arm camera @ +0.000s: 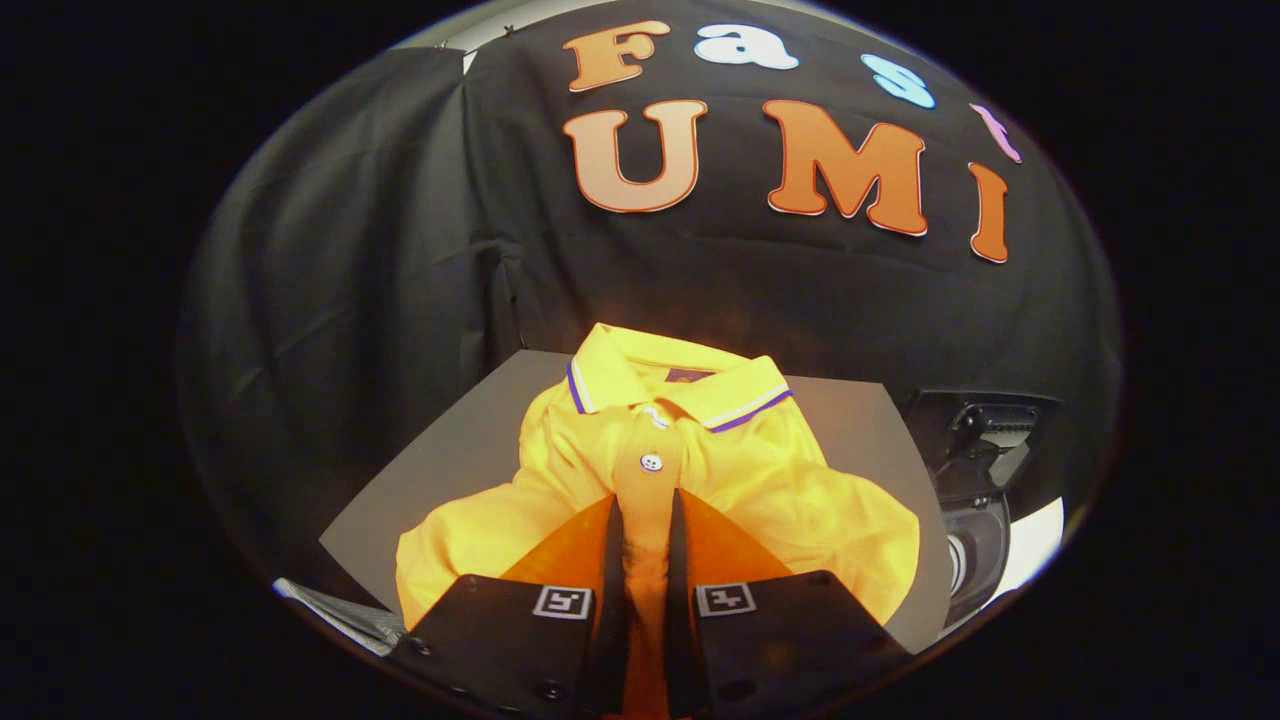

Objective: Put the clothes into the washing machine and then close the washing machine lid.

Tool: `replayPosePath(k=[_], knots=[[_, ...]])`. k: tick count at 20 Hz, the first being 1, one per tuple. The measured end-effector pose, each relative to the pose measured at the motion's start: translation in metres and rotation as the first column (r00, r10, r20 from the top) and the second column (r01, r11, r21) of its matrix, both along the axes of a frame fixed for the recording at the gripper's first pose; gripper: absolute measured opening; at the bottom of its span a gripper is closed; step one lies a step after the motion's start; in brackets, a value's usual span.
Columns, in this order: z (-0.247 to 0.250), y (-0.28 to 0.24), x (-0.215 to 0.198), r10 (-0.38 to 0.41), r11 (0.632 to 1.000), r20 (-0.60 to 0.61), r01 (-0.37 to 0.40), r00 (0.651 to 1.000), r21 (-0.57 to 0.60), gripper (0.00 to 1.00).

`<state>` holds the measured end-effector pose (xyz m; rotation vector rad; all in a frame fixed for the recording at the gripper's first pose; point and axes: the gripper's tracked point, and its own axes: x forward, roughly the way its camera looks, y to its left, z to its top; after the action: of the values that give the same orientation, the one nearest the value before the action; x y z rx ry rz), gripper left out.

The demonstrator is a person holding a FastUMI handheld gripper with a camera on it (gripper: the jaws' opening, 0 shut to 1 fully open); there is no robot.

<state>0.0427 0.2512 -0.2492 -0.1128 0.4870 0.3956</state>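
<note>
A yellow polo shirt (800,500) with a purple-striped collar and white buttons hangs bunched up over the grey table (470,440). My gripper (645,520) is shut on the shirt's button placket, and a fold of the cloth is pinched between both fingers. The collar stands just beyond the fingertips. To the right, past the table's edge, sits the washing machine (985,480), with its dark lid raised and the round drum opening showing below it.
The booth's black cloth wall stands close behind the table. A strip of pale floor (1035,545) shows beside the washing machine. Bare grey table surface lies left of the shirt.
</note>
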Motion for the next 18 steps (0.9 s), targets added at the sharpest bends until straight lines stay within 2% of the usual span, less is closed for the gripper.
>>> replayPosePath(k=[4, 5, 7, 9, 14, 18], knots=[[-0.001, -0.027, -0.001, 0.036, 0.999, 0.000, -0.036, 0.999, -0.028, 0.17], [0.001, -0.036, -0.002, 0.039, 0.999, -0.004, -0.039, 0.999, -0.033, 0.18], [-0.001, -0.058, -0.007, 0.047, 0.999, -0.030, -0.047, 0.998, -0.004, 0.17], [-0.003, -0.078, -0.016, 0.047, 0.998, -0.062, -0.045, 0.997, 0.037, 0.10], [0.032, -0.146, -0.044, 0.041, 0.996, -0.068, -0.036, 0.997, 0.077, 0.10], [0.065, -0.198, -0.048, 0.014, 0.992, -0.036, -0.009, 0.999, 0.130, 0.10]])
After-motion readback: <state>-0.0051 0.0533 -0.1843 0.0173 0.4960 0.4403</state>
